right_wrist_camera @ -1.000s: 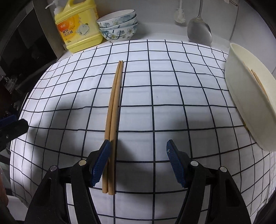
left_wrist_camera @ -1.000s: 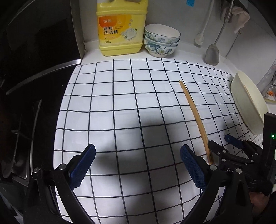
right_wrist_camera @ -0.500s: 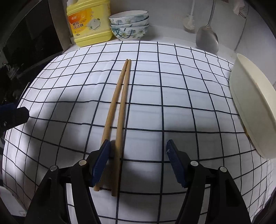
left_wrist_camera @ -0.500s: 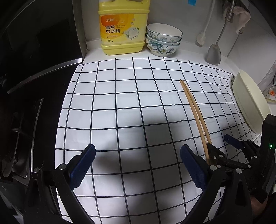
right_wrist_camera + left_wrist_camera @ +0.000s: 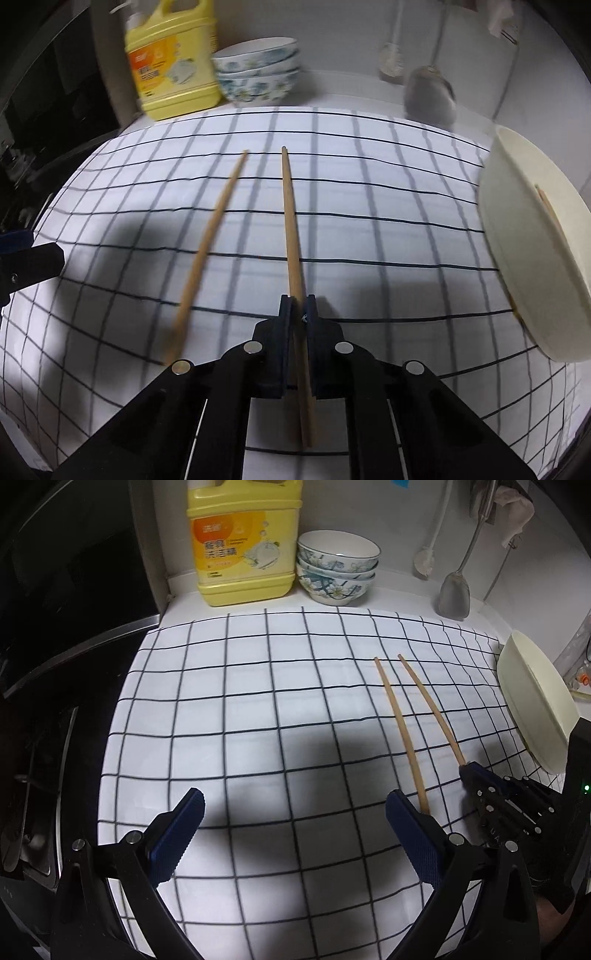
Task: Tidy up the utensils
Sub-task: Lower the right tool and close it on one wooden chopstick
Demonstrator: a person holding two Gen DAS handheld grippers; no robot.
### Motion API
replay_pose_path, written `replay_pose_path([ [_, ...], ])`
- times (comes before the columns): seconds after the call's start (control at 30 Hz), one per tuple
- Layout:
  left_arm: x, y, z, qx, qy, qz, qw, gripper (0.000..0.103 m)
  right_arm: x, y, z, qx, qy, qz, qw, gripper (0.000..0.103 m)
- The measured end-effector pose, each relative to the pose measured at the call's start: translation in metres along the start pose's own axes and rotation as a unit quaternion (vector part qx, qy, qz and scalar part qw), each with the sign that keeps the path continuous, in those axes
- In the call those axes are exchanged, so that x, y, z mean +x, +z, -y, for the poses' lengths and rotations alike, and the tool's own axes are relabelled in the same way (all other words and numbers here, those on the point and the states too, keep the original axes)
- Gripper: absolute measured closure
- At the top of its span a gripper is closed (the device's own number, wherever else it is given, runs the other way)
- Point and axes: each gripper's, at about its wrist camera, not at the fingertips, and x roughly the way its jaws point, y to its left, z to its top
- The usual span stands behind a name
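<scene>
The right gripper (image 5: 300, 314) had just closed on one chopstick (image 5: 291, 229), leaving its mate (image 5: 210, 251) mid-cloth (image 5: 258, 720), likely bound for the cream bowl (image 5: 535, 240) at the right edge; the left gripper (image 5: 295, 834) hung wide open, empty.

A white cloth with a black grid (image 5: 258, 716) covers the counter across the frame's middle. A white wall (image 5: 399, 513) runs along the top, a dark stove (image 5: 55, 686) fills the left, and soft shadows darken the lower centre.
</scene>
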Motion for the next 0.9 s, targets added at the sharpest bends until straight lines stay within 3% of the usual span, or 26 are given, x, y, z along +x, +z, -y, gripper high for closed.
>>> replay_pose_path([
  [0.33,0.033,0.016,0.046,0.035,-0.002,0.000,0.9994,0.006,-0.006,-0.010,0.052,0.041,-0.041,-0.008,0.998,0.095],
  [0.47,0.050,0.021,0.060,0.053,0.008,-0.004,0.9985,0.006,-0.009,-0.012,0.065,0.060,-0.027,-0.013,0.998,0.094],
  [0.53,0.057,0.022,0.063,0.056,0.010,-0.010,0.9984,0.006,-0.012,-0.012,0.067,0.057,-0.033,-0.006,0.998,0.081],
  [0.63,0.064,0.021,0.067,0.056,0.014,-0.015,0.9982,0.006,-0.012,-0.012,0.067,0.052,-0.035,-0.003,0.998,0.070],
  [0.9,0.075,0.019,0.075,0.054,0.017,-0.011,0.9983,0.007,-0.005,-0.009,0.066,0.046,-0.039,-0.007,0.998,0.069],
])
